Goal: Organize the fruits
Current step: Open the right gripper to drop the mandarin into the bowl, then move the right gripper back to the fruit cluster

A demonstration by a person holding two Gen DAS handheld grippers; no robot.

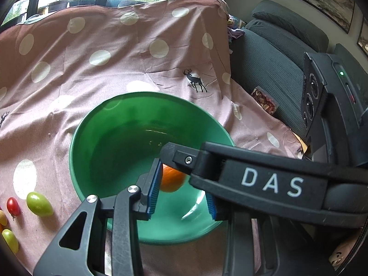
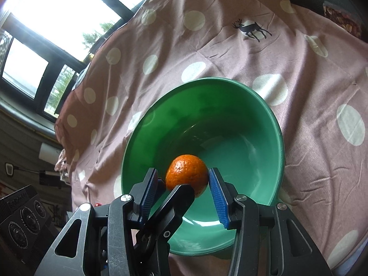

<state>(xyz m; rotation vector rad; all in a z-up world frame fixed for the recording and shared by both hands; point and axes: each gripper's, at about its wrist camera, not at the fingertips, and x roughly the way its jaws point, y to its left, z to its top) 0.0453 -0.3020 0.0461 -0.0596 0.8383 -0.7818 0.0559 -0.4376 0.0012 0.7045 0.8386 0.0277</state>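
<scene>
A green bowl (image 1: 128,124) (image 2: 253,119) stands on a pink spotted cloth (image 1: 115,53) (image 2: 230,53). My right gripper (image 2: 184,172) is shut on an orange mandarin (image 2: 186,172) (image 1: 171,180) and holds it over the near part of the bowl. One black finger (image 1: 207,161) of it, marked DAS, crosses the left wrist view. My left gripper (image 1: 181,197) hovers over the bowl's near rim, its blue pads a small gap apart with nothing between them. One of its fingers (image 2: 177,197) lies in front of the mandarin. Small green (image 1: 39,203), red (image 1: 13,205) and yellow-green (image 1: 10,240) tomatoes lie left of the bowl.
A dark grey sofa (image 1: 276,69) stands beyond the cloth's right edge, with a packet of snacks (image 1: 264,101) on it. Windows (image 2: 57,11) run along the far side. Bare cloth lies behind the bowl and to its left.
</scene>
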